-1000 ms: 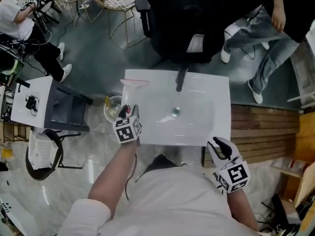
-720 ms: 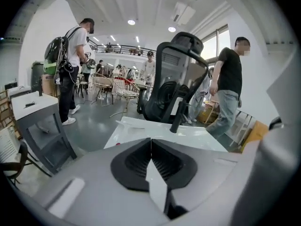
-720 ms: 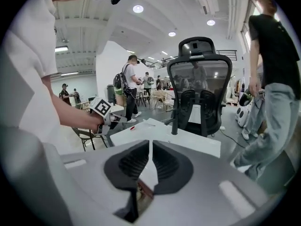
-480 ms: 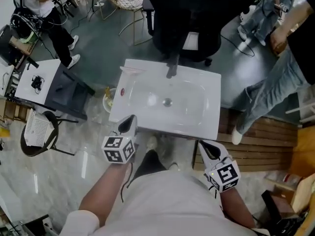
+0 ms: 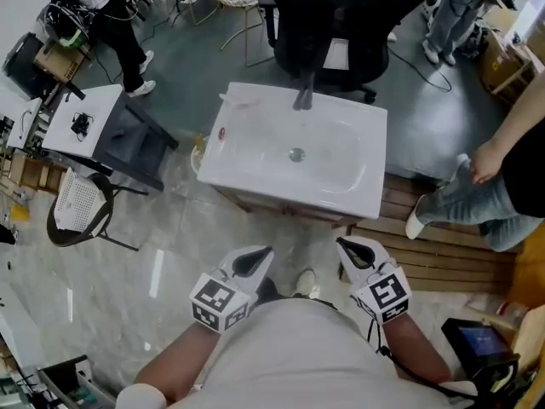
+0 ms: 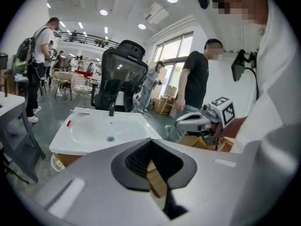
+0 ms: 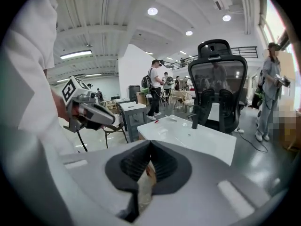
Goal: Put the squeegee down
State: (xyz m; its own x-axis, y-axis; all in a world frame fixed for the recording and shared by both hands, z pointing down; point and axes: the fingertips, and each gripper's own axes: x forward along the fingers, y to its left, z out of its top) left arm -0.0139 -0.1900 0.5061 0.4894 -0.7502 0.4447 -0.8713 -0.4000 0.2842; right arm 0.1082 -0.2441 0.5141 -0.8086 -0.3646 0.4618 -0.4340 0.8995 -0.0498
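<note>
Head view: left claw (image 5: 255, 261) is clenched on nothing, and right claw (image 5: 353, 250) is likewise clenched and empty. Both hang at the person's waist, well short of the sink's (image 5: 368, 196) near edge. A second ago the left claw stood agape over the sink's left rim, by the squeegee (image 5: 241, 100); it has since snapped together and drawn back clear of the sink. I judge the put-down finished. The squeegee lies flat on the sink's far left corner, left of the faucet (image 5: 304, 92), touching no claw. It is a pale, thin, see-through strip with a pinkish edge, too small for more.
</note>
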